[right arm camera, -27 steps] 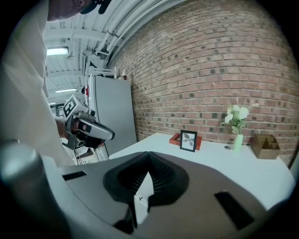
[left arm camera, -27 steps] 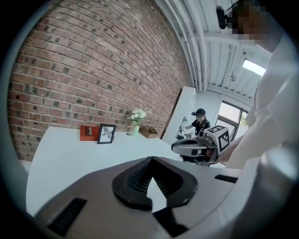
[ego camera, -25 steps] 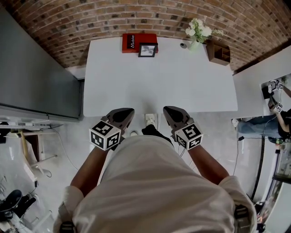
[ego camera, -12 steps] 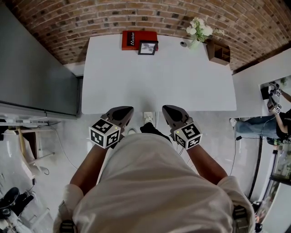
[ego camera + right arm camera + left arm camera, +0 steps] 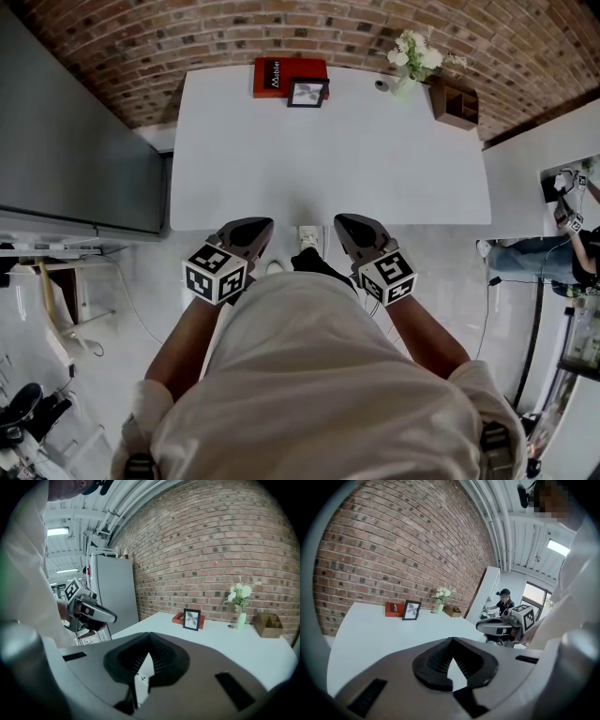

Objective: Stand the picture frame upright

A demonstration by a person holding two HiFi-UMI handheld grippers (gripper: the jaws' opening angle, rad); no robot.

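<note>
A black picture frame (image 5: pixel 307 93) with a leaf print stands upright at the far edge of the white table (image 5: pixel 328 169), leaning against a red box (image 5: pixel 281 75). It also shows in the left gripper view as the frame (image 5: pixel 411 610) and in the right gripper view as the frame (image 5: pixel 191 619). My left gripper (image 5: pixel 251 232) and right gripper (image 5: pixel 351 228) hover side by side at the table's near edge, far from the frame. Both are shut with nothing between the jaws, as seen at the left gripper (image 5: pixel 451 641) and the right gripper (image 5: pixel 149 635).
A vase of white flowers (image 5: pixel 411 62), a small round object (image 5: pixel 380 86) and a wooden organizer (image 5: pixel 455 103) stand at the table's far right. A grey cabinet (image 5: pixel 75 159) flanks the left side. Another person (image 5: pixel 567 234) sits beyond the right end. A brick wall lies behind.
Almost nothing: the head view has shifted slightly, and both grippers stay shut at the table's near edge.
</note>
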